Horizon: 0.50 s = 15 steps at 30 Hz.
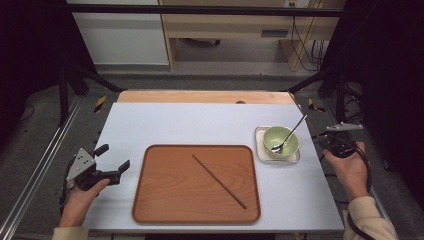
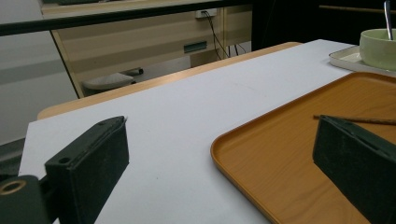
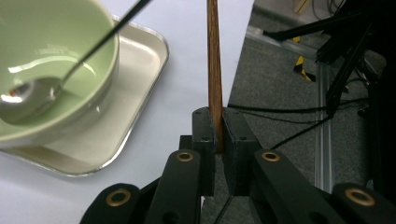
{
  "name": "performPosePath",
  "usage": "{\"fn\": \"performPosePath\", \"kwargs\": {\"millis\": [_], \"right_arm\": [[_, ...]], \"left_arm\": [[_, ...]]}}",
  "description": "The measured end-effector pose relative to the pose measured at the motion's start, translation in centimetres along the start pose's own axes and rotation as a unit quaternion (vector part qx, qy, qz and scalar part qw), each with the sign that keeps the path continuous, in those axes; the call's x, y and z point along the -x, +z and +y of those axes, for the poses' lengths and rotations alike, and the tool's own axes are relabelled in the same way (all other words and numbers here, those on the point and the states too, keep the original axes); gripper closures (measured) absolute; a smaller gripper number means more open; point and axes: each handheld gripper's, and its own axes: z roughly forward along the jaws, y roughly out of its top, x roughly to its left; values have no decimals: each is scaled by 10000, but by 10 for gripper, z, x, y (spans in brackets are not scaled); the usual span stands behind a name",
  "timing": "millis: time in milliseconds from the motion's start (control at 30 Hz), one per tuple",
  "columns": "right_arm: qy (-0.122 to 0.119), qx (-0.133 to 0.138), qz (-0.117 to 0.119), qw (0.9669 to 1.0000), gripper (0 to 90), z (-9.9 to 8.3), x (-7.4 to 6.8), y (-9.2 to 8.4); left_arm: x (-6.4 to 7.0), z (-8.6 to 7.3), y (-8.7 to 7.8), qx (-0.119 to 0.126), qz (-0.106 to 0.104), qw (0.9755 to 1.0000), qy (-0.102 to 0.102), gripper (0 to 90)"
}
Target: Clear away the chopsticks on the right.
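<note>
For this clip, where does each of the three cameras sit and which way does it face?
High view: above the person's side, facing forward and down on the white table; both forearms, left gripper, right gripper.
Left gripper view: rides the left gripper, facing across the wooden tray; its open fingers show.
Right gripper view: rides the right gripper, facing the table's edge; fingers shut on a chopstick.
Shared: all show the green bowl with spoon.
</note>
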Motion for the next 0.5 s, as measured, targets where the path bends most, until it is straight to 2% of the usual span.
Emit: {"fn": "performPosePath", "kwargs": {"millis": [67,167,267,400,500], "right_arm": [[98,106,-41,9999,847,2,2,-7],[198,248,17,9995,847,7,1,-19],[186,431,94,9989,847,12,-3,-32],[97,611,202,9979,847,20,-16,-48],[123,704,436,9965,847,27,-30,-59]], "left_arm": [[0,0,0,4,3,10000,1,33],[0,1,-1,12,6,10000,2,33],[0,1,-1,23,11,10000,1,33],[0,2,-1,37,13,10000,2,33],[0,2,-1,35,12,10000,16,33]]}}
